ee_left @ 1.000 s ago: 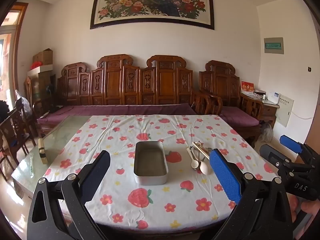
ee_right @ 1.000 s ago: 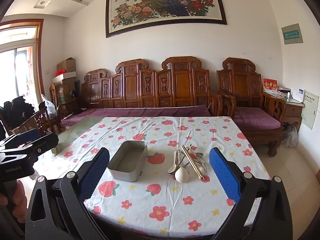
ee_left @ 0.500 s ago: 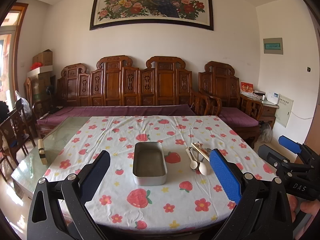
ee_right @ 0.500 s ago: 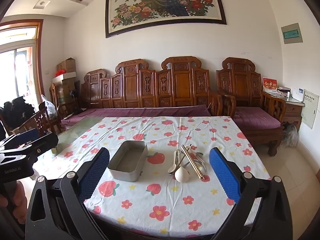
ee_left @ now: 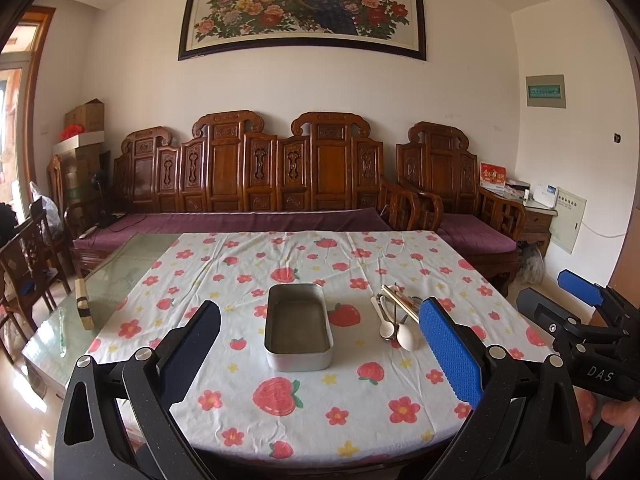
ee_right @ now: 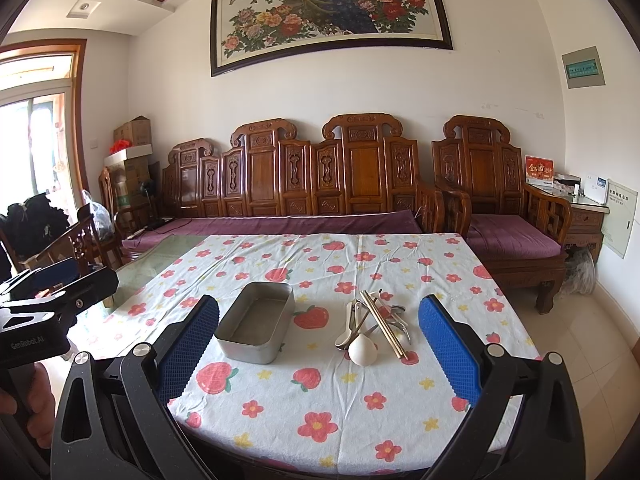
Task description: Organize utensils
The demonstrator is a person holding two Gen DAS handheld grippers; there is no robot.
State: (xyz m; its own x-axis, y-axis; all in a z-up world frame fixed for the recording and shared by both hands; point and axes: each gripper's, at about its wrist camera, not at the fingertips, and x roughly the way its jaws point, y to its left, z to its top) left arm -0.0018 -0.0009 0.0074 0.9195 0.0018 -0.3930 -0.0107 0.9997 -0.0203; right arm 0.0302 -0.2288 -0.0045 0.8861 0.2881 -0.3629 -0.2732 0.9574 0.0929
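Surface: tin near the middle, nothing in it. Utensil pile to the tin's right, apart from it: spoons nearest the front edge, chopsticks laid across the pile. Bench behind the surface along the wall; armchair at the bench's right; painting on the wall above.

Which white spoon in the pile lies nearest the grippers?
The big white ceramic spoon with the broad round bowl; the slimmer white spoon lies just behind it.
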